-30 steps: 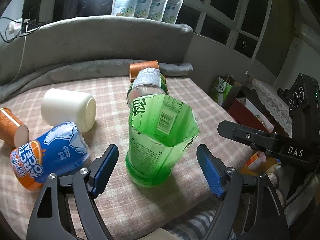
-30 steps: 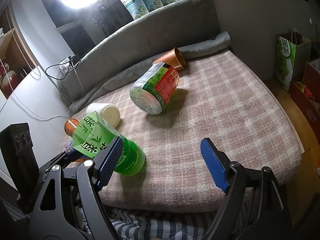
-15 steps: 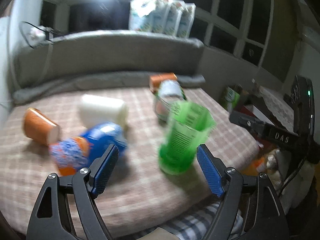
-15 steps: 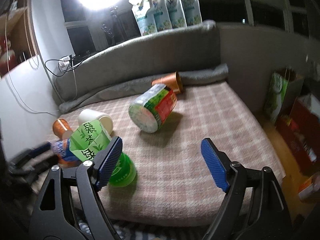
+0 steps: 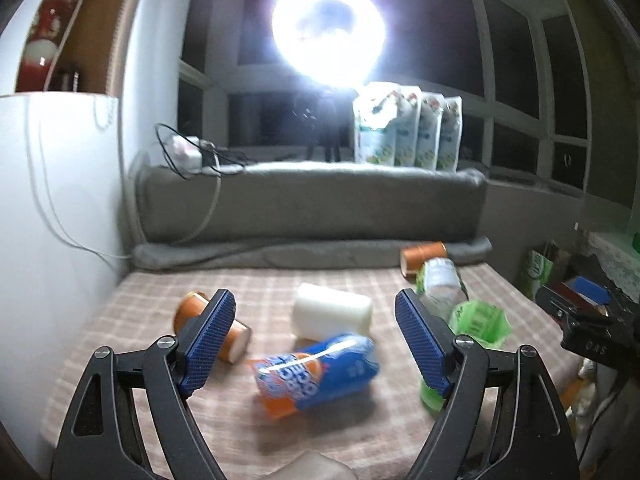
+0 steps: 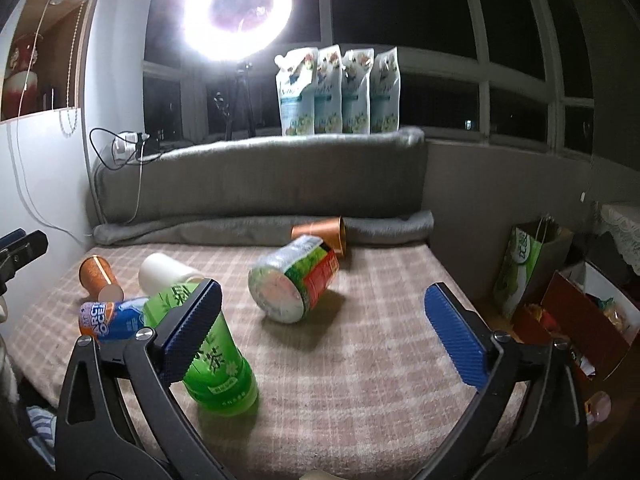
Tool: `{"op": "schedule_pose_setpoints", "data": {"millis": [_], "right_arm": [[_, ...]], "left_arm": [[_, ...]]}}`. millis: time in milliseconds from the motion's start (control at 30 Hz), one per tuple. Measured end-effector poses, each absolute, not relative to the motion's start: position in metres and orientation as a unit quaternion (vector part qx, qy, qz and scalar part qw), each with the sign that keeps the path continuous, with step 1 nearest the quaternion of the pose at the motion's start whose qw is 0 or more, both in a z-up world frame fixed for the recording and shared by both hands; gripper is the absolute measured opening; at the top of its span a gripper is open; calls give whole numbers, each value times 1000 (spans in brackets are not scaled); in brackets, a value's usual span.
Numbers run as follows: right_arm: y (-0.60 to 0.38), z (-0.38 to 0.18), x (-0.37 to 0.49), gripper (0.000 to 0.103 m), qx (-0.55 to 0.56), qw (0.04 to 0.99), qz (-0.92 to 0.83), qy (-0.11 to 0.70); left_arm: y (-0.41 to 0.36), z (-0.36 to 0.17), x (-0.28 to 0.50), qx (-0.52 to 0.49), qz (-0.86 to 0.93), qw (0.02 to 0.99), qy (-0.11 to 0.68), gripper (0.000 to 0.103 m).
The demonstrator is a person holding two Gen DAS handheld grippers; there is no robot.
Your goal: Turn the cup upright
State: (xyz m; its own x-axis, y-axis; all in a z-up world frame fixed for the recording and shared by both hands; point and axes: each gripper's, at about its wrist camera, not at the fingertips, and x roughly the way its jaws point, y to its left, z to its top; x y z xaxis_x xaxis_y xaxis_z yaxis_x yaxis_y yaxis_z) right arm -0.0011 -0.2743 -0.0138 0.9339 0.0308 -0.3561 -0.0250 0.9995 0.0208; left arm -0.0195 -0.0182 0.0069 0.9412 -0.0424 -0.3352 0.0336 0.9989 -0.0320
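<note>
A green cut-bottle cup [image 6: 216, 364] stands upright near the front edge of the checked cloth [image 6: 380, 360], also in the left wrist view [image 5: 480, 324]. My left gripper [image 5: 316, 340] is open and empty, pulled back, with a blue-orange cup [image 5: 316, 376] lying on its side between the fingers' line of sight. My right gripper [image 6: 320, 332] is open and empty, its left finger [image 6: 192, 328] in front of the green cup. A white cup [image 5: 332, 316], two orange cups [image 5: 208, 328] [image 6: 324, 232] and a green-red cup [image 6: 296, 280] lie on their sides.
A grey padded backrest [image 6: 260, 176] and rolled blanket [image 6: 240, 232] bound the far side. A bright ring light [image 6: 236, 12] and several pouches [image 6: 340, 92] stand behind. A white wall [image 5: 48, 240] is on the left; bags and boxes [image 6: 560, 300] sit on the floor right.
Both grippers have pulled back and tilted up from the upright green cup. The left view has swung left, so the blue-orange cup sits between its fingers.
</note>
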Motion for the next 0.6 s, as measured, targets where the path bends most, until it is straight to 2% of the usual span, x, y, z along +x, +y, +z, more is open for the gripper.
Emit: {"op": "schedule_pose_setpoints", "data": {"millis": [600], "right_arm": [[-255,-4,-5,103,-6,989,5,149]], "left_arm": [[-7,10,-28,-40,-12,985,167,87]]}}
